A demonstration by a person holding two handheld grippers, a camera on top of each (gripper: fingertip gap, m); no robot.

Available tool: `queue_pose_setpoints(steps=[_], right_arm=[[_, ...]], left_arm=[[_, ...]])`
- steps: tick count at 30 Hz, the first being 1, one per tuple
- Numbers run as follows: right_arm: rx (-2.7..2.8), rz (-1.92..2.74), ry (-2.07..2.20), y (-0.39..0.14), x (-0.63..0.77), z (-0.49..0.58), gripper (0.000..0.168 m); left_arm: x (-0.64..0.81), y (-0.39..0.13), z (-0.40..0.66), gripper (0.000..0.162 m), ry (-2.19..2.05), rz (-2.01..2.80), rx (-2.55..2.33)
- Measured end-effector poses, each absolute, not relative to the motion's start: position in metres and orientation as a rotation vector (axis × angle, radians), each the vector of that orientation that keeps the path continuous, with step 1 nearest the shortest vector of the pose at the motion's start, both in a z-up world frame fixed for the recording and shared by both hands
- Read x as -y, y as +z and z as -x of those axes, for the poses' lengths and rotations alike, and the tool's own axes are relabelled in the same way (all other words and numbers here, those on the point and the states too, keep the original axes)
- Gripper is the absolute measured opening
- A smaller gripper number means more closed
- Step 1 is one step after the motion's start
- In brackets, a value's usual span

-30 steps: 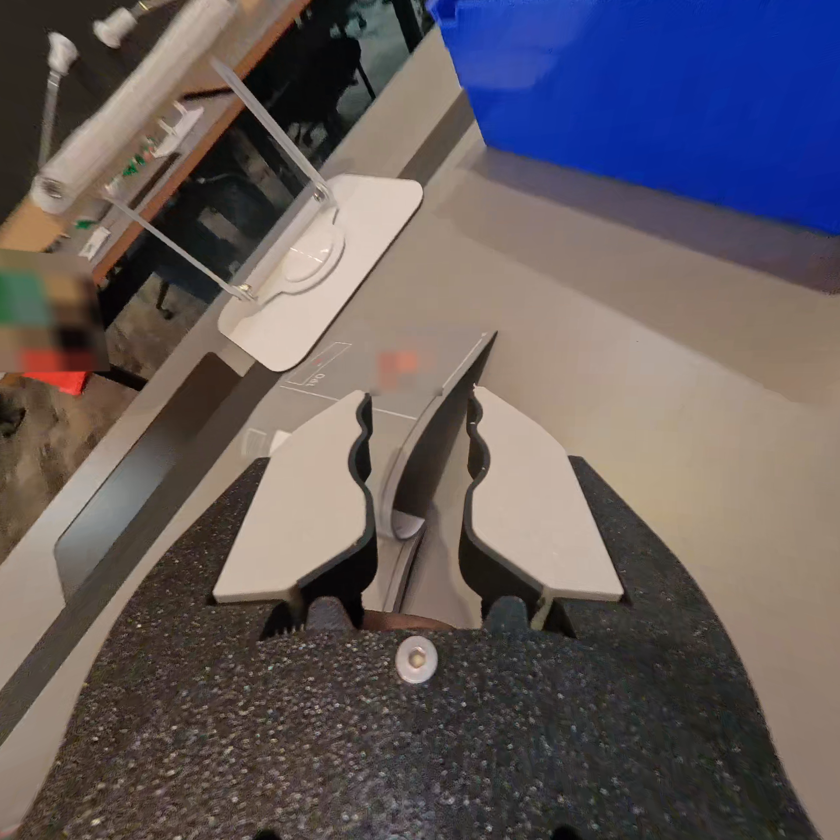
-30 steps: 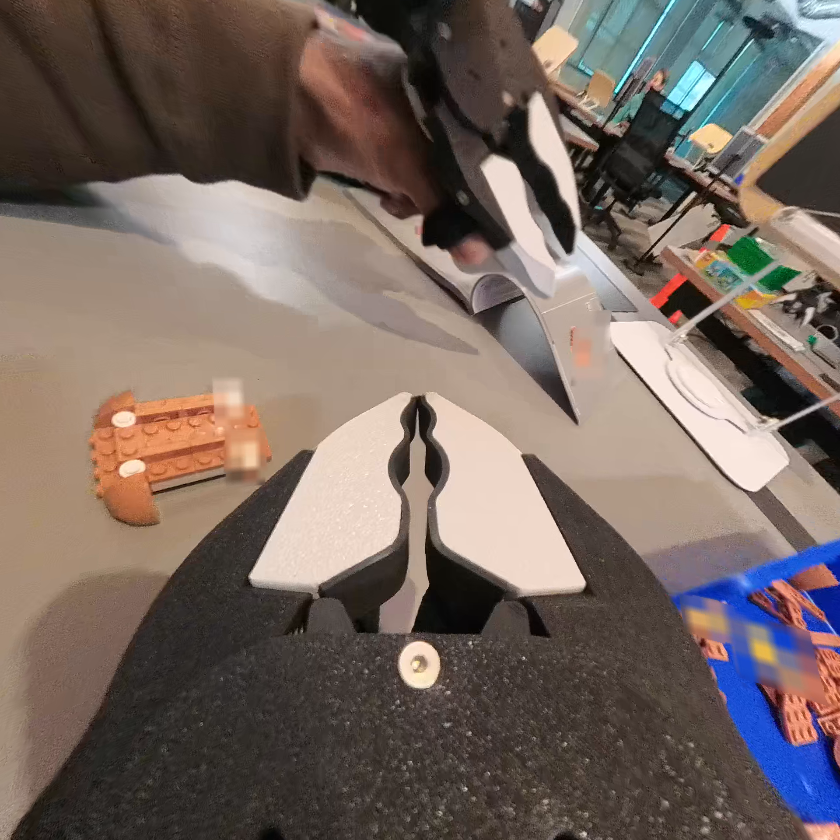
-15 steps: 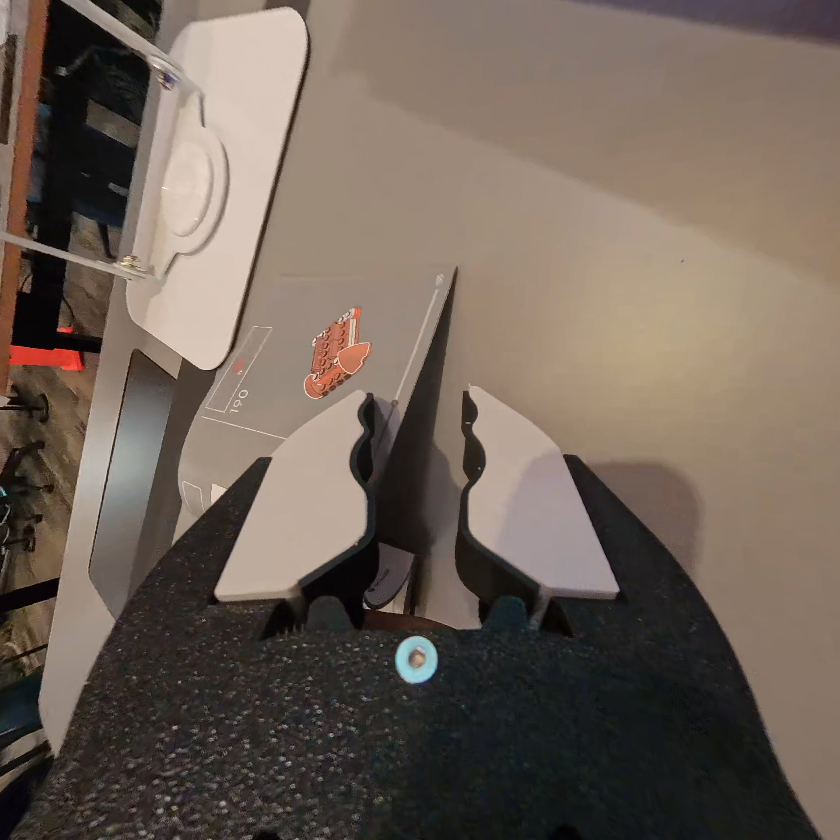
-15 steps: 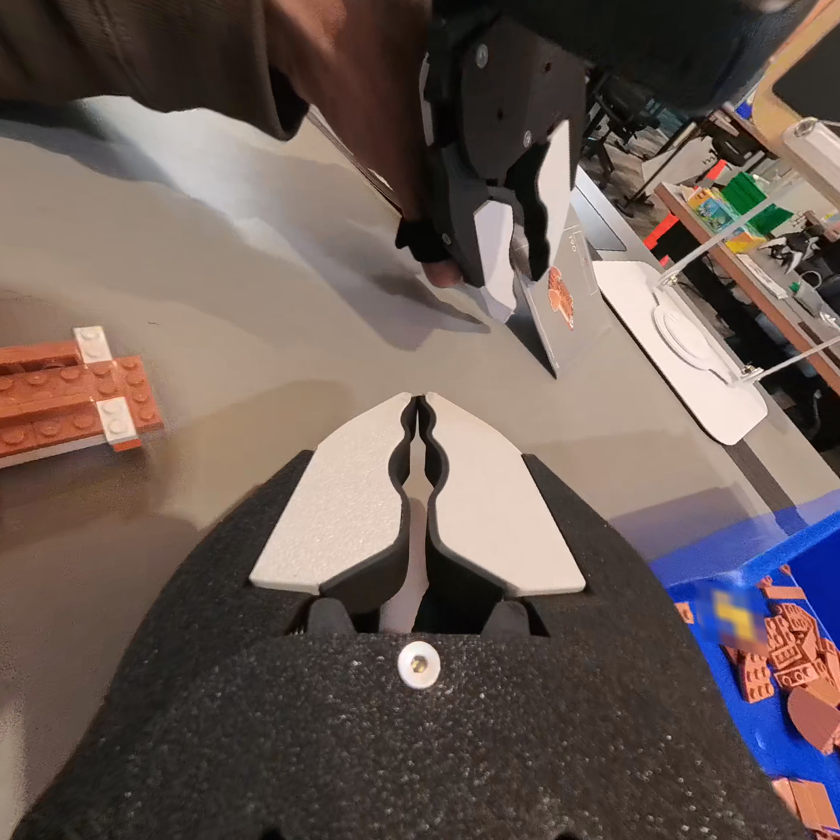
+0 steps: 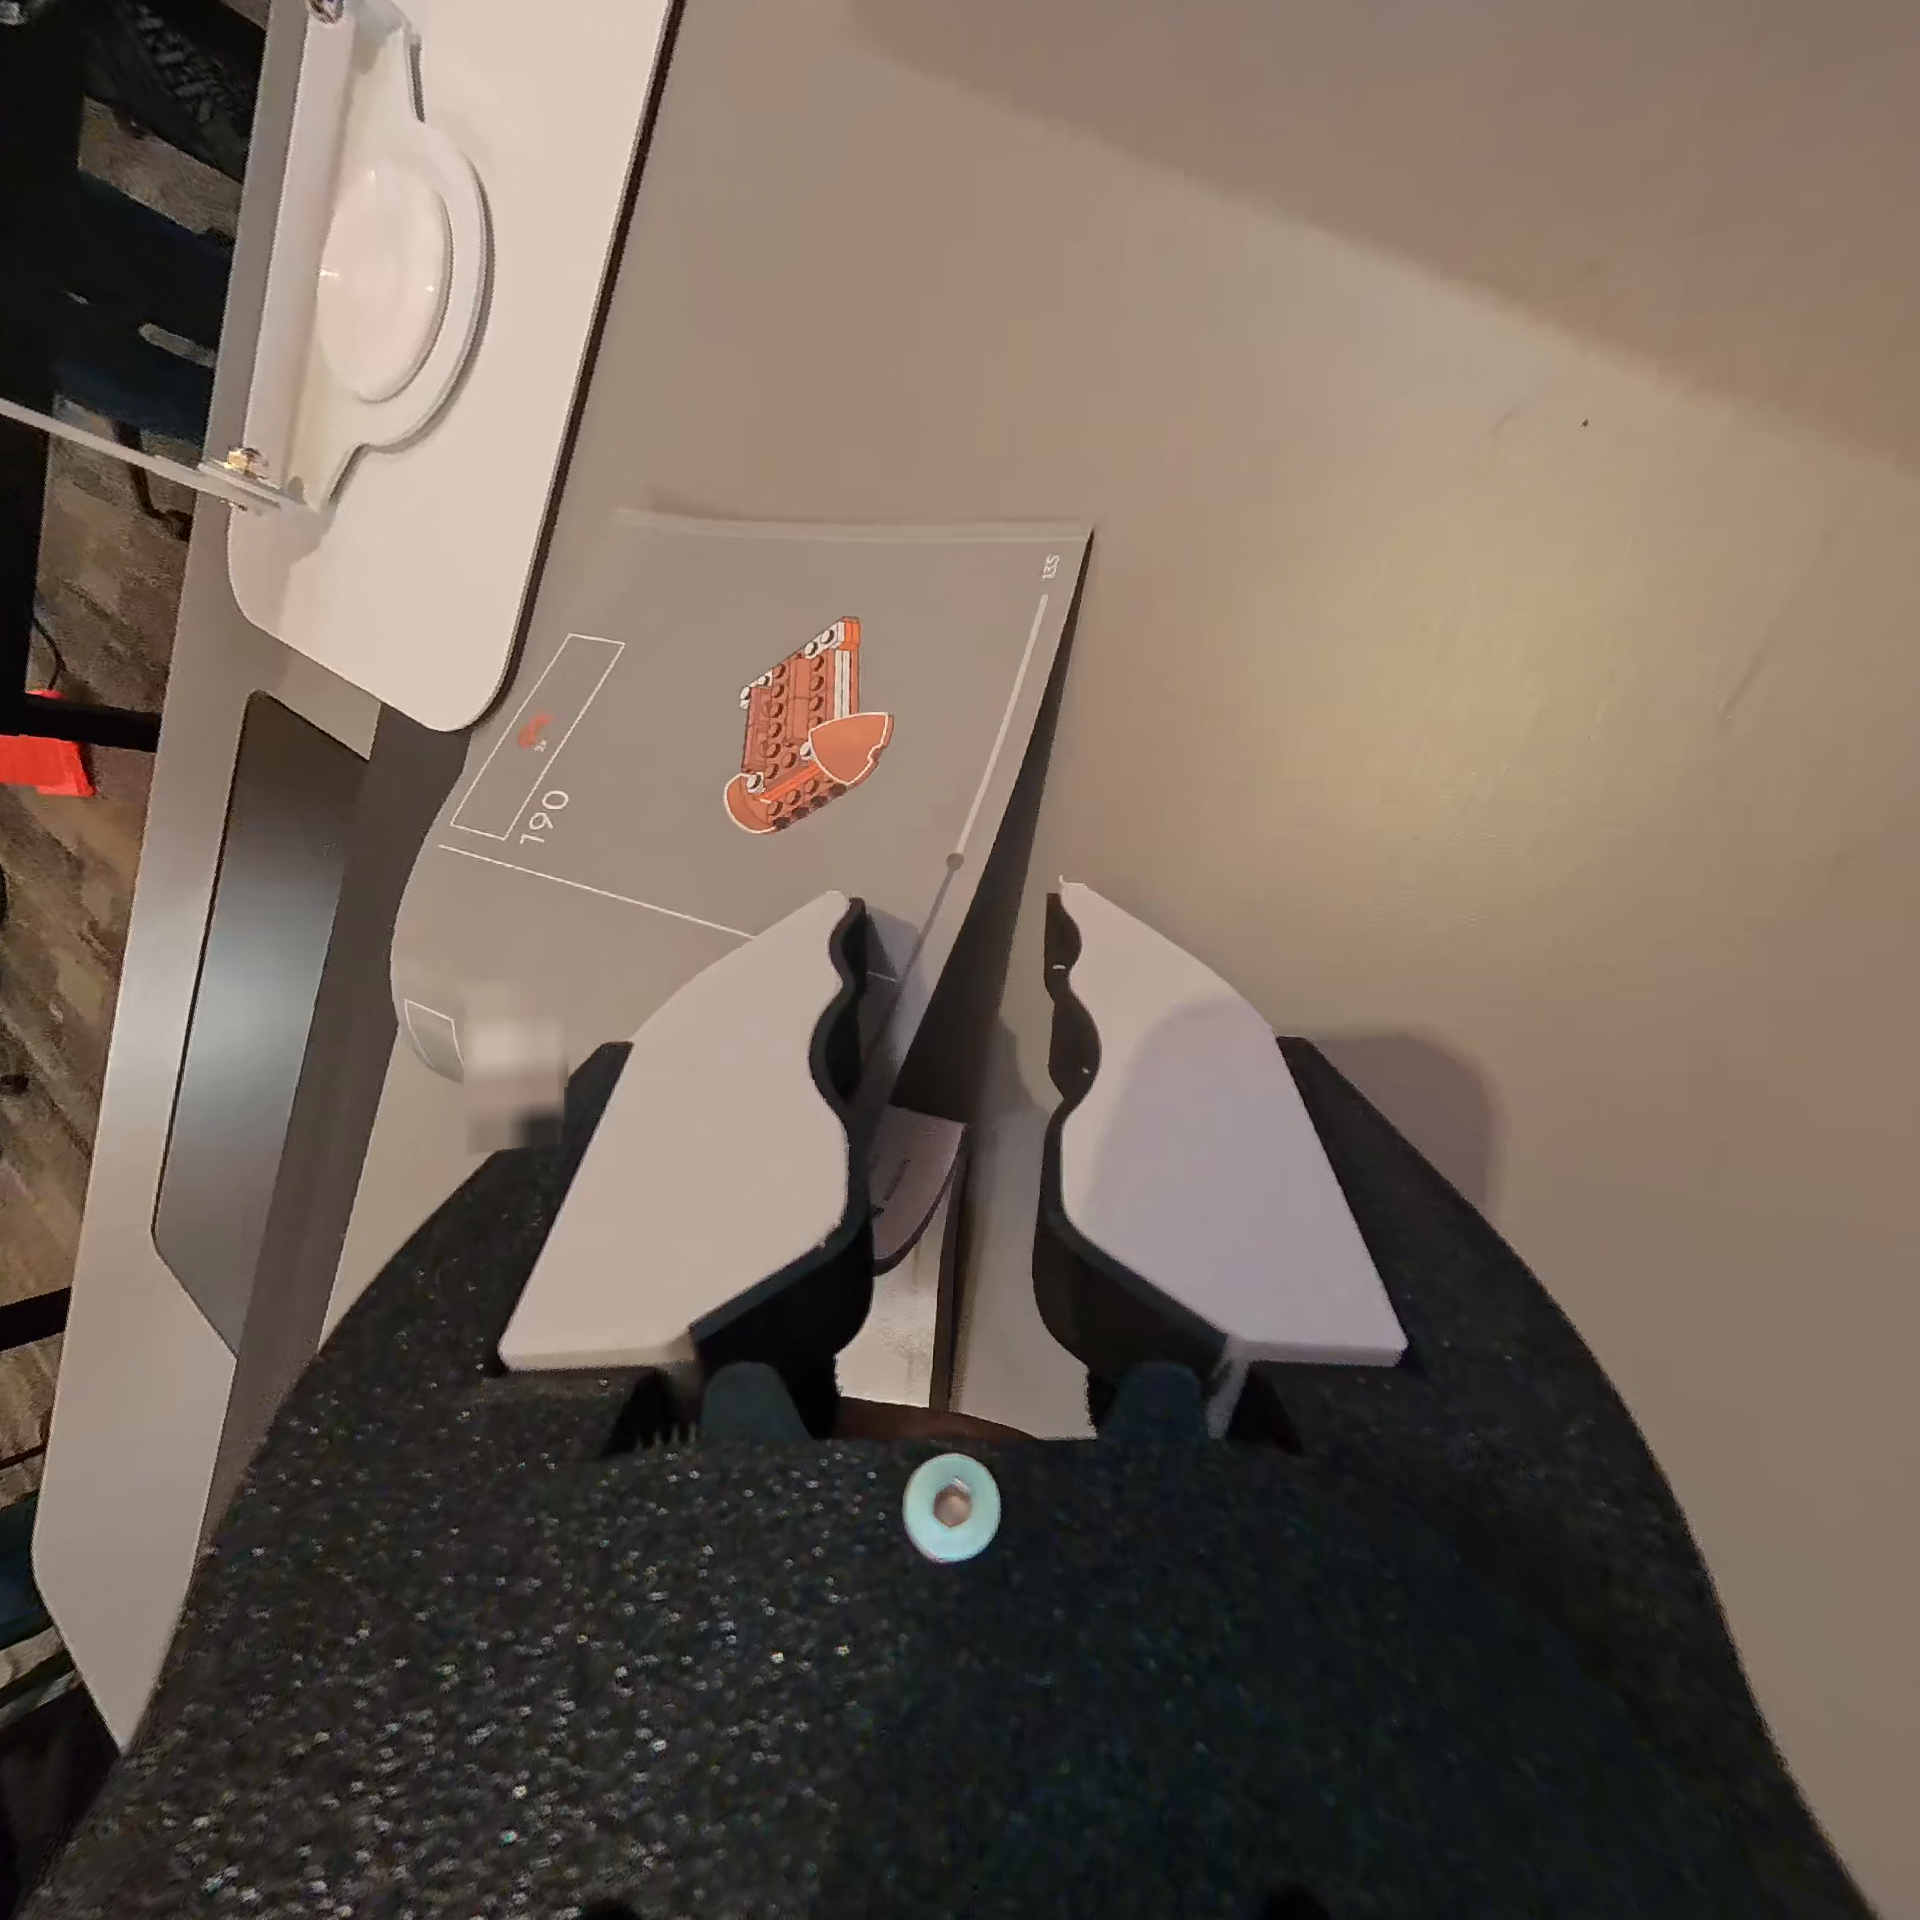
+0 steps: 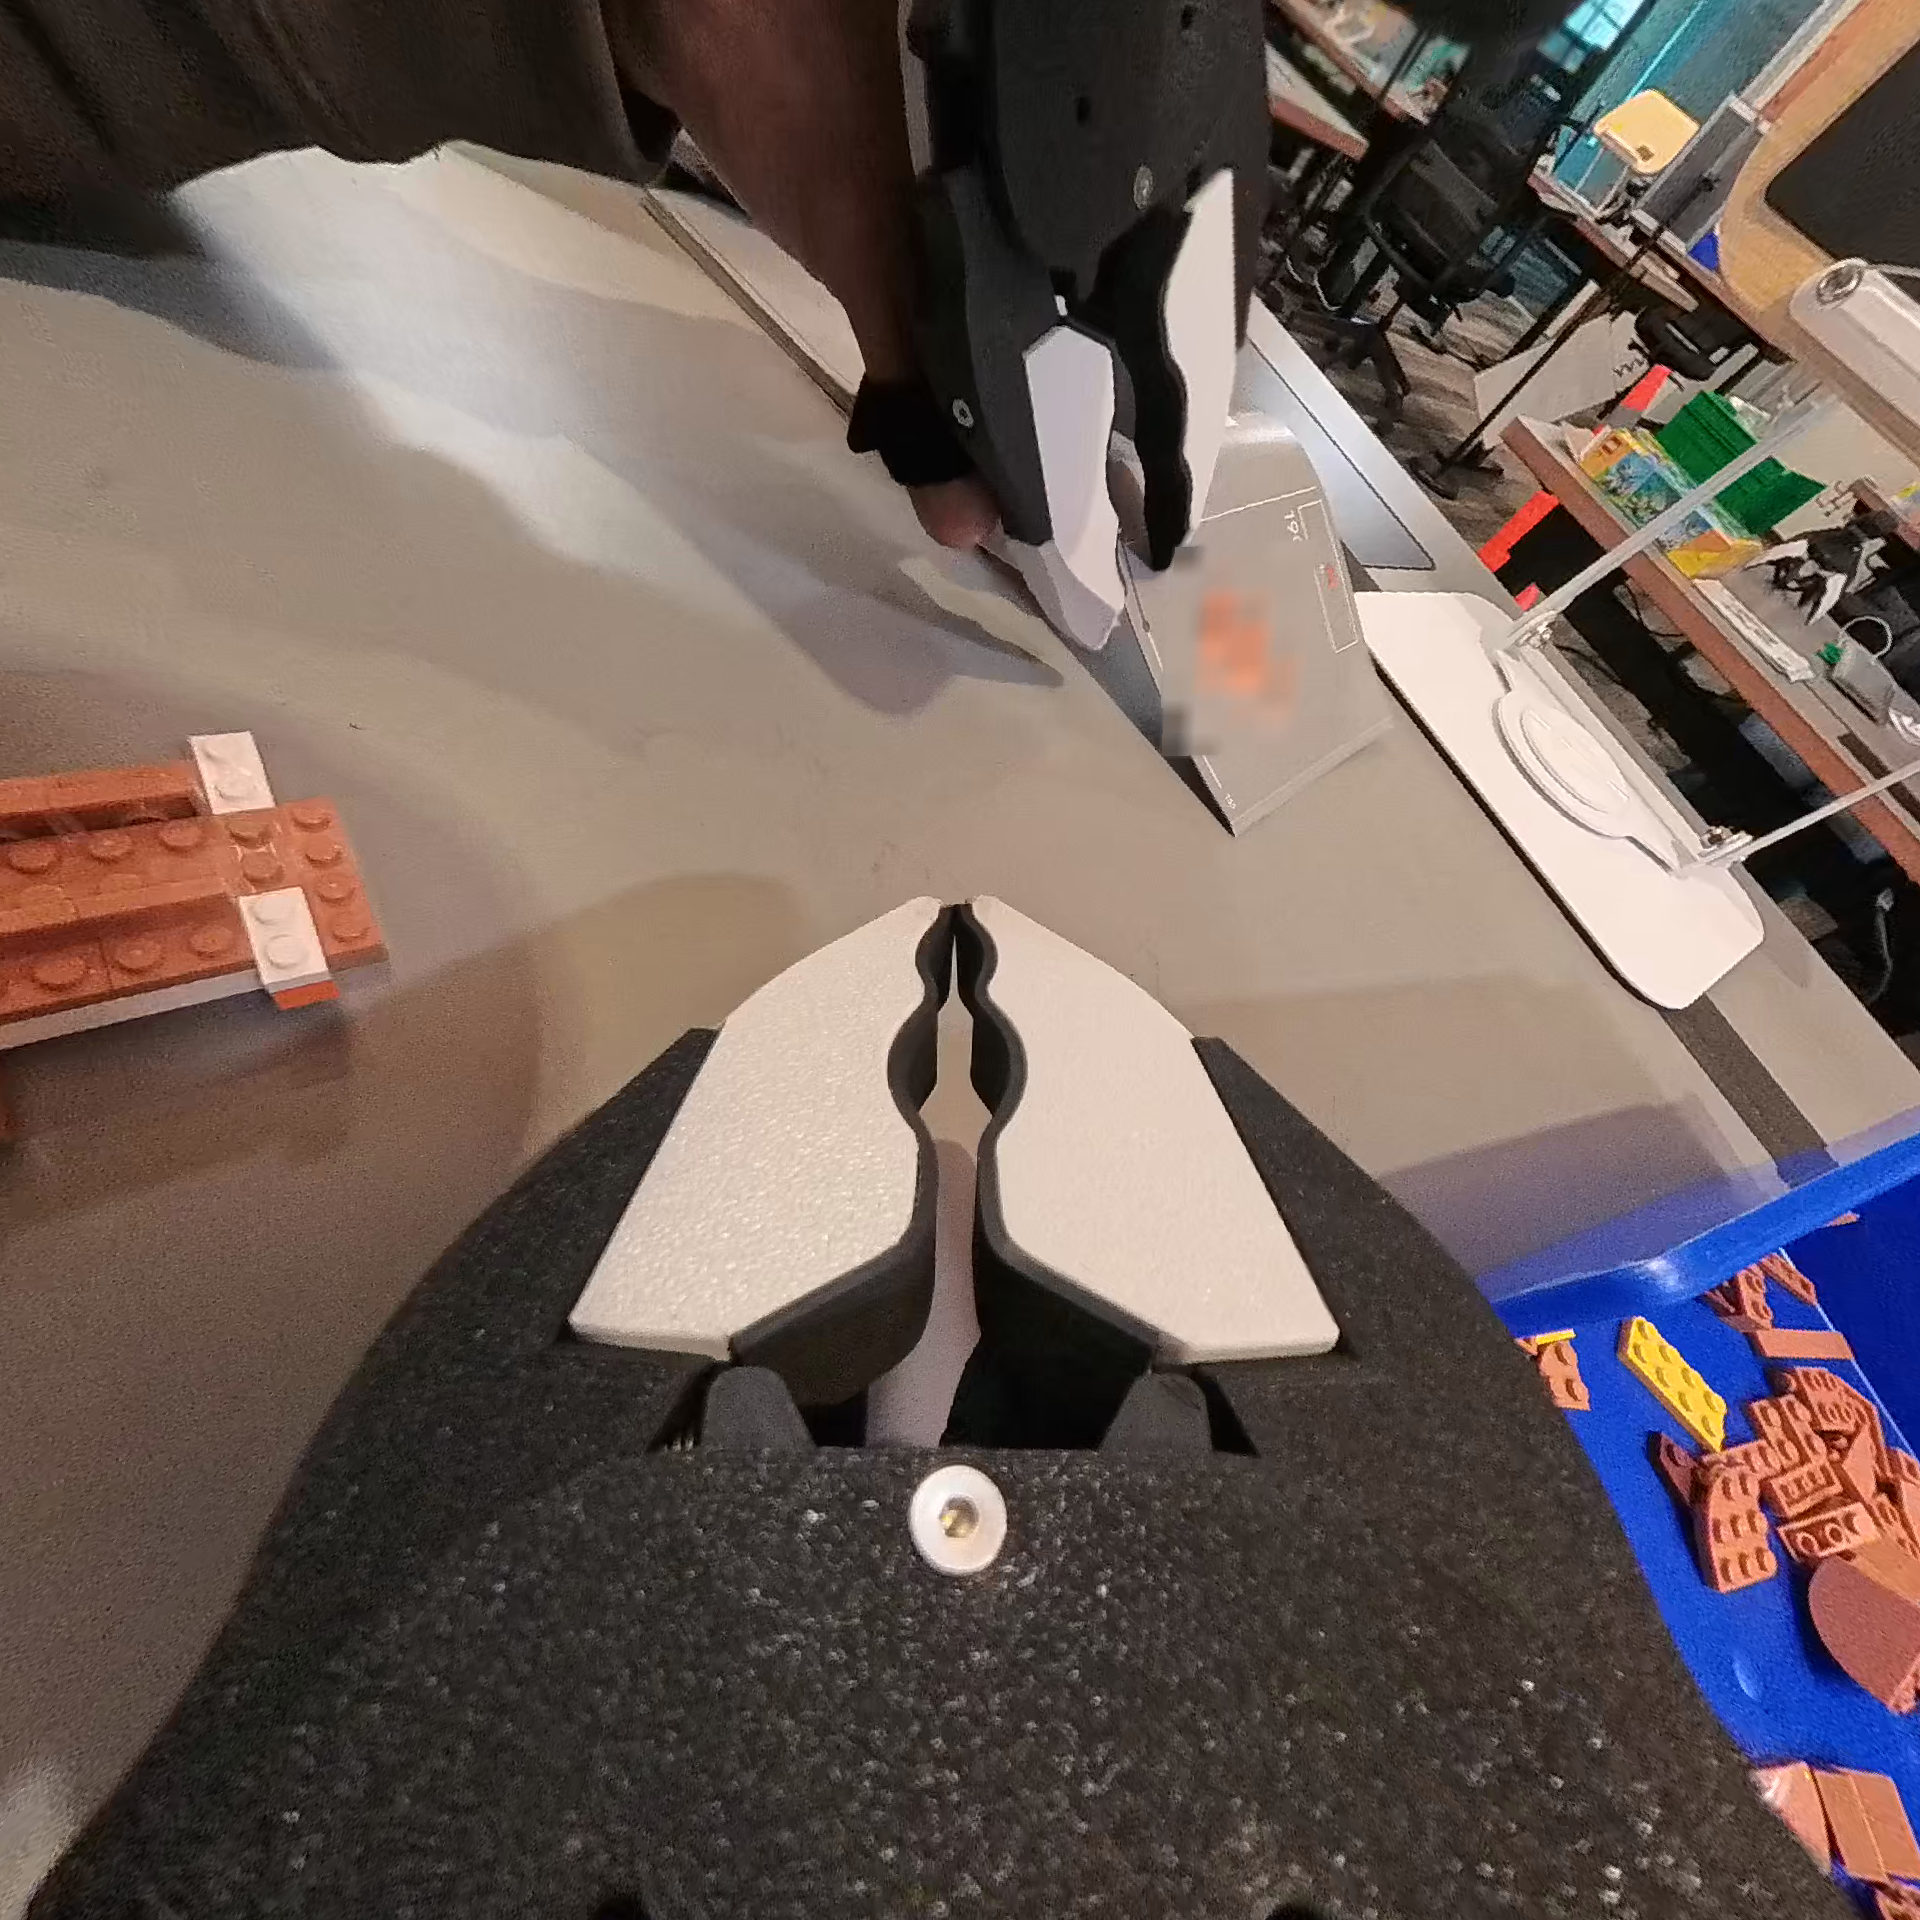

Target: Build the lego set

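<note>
My left gripper is open over the grey instruction booklet. The right edge of the open page runs up between its fingers, and the page shows a picture of a brown build. In the right wrist view the left gripper points down at the booklet with a hand behind it. My right gripper is shut and empty, low over the table. The partly built brown and white lego model lies on the table to its left.
A blue bin with loose brown and yellow bricks stands at the right. A white stand base with thin rods sits beyond the booklet, also in the left wrist view. The grey table ends at the left. My hands' fingertips stand some 15 cm from each other.
The left gripper has tipped down and brought the lifted page over until it lies nearly flat. The right gripper has drifted right, so the lego model now sits at the view's left edge.
</note>
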State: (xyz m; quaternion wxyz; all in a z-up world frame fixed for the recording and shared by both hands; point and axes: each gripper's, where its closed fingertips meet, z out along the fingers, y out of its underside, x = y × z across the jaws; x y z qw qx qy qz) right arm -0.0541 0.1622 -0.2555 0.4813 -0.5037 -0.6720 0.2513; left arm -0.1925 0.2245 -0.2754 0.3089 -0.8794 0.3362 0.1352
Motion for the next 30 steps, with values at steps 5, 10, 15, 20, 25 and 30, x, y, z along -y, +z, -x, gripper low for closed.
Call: queue_pose_setpoints(steps=[5,10,15,20,25,30], right_arm=[[1.644,1.226,0.607,-0.256,-0.162,0.055,0.0],[1.655,1.226,0.601,-0.258,-0.161,0.056,0.0],[1.661,1.213,0.598,-0.258,-0.16,0.055,0.0],[1.666,1.209,0.599,-0.258,-0.159,0.055,0.0],[1.666,1.209,0.597,-0.258,-0.159,0.055,0.0],[1.666,1.21,0.596,-0.258,-0.159,0.055,0.0]], left_arm=[[-0.222,-0.271,0.197,0.032,0.371,2.326,-0.881],[-0.237,-0.262,0.178,0.033,0.385,2.269,-0.932],[-0.253,-0.282,0.172,0.032,0.395,2.301,-0.983],[-0.244,-0.286,0.182,0.031,0.418,2.328,-0.98],[-0.234,-0.281,0.19,0.03,0.405,2.349,-0.946],[-0.229,-0.274,0.195,0.03,0.401,2.346,-0.92]])
